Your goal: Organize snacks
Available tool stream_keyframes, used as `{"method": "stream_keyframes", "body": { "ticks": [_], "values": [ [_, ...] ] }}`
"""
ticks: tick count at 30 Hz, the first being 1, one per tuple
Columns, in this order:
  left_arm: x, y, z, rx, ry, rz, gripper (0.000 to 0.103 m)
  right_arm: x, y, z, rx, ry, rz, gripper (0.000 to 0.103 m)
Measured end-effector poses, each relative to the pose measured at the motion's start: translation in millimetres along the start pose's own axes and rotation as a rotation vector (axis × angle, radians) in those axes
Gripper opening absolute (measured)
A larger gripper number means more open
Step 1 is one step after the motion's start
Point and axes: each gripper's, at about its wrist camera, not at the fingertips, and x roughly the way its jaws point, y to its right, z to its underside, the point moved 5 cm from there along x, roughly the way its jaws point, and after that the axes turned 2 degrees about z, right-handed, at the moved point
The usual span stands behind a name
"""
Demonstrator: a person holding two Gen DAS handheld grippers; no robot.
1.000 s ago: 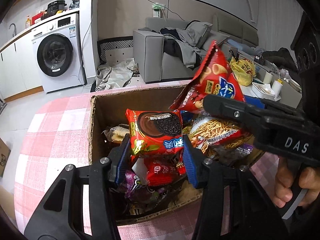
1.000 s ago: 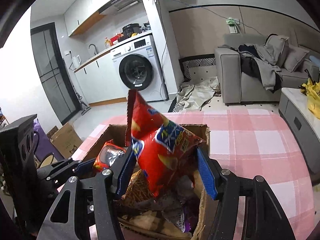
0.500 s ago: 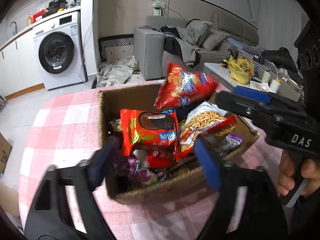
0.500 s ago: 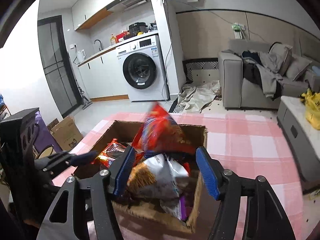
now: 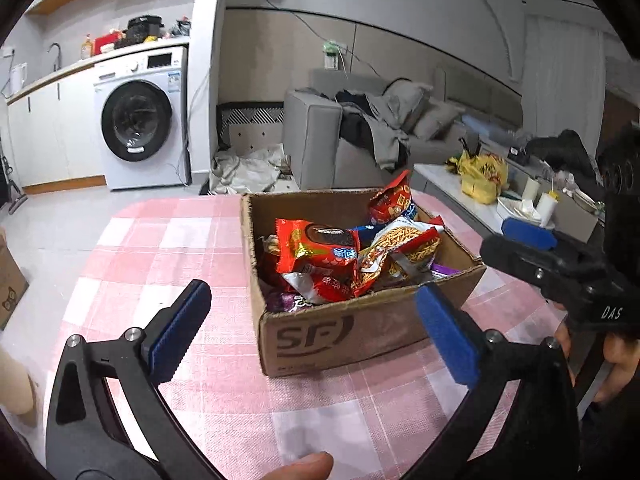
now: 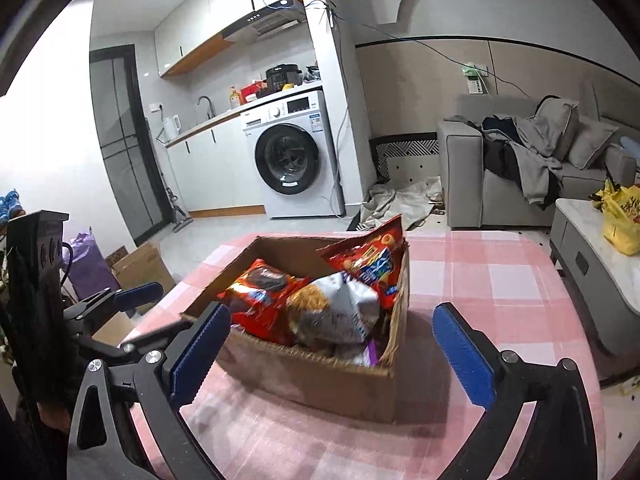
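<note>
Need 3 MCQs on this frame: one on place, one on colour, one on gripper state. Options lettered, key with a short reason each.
1. Where is the red cookie packet?
A. On the tablecloth
B. In the cardboard box
C. In the left gripper

2. What colour are the gripper pads?
A. Blue
B. Green
C. White

3. How does the right gripper stand?
A. Shut on a chip bag
B. Shut, empty
C. Open, empty

Key: 1 B, it lies on the snack pile inside the box walls. 2 A, both views show blue ribbed pads. 3 C, its jaws have just been opening and stand wide apart with nothing held.
</note>
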Motion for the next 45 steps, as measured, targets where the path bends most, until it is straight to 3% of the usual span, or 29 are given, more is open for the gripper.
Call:
{"method": "stream_keyframes", "body": {
  "ticks": [10, 20, 30, 45],
  "values": [
    [-40.9, -0.7, 30.4, 0.02, 0.061, -0.028, 0.102, -27.2, -15.2, 30.5, -0.034, 0.055, -0.028, 0.103],
    [-46.5, -1.8, 49.5, 0.018, 0.131, -0.038, 0.102, -28.5, -15.5, 59.2, -0.047, 0.082, -0.03, 0.103],
    [-43.6, -5.7, 65.5, 0.019, 0.126, -0.061, 0.102, -27.9, -8.7, 70.8, -0.043, 0.123, 0.012, 0.103],
    [-33.0, -12.9, 61.8, -0.008, 0.105, -0.07, 0.102, -31.6, -10.6, 72.0, -0.059, 0.136, 0.028, 0.103]
  ]
}}
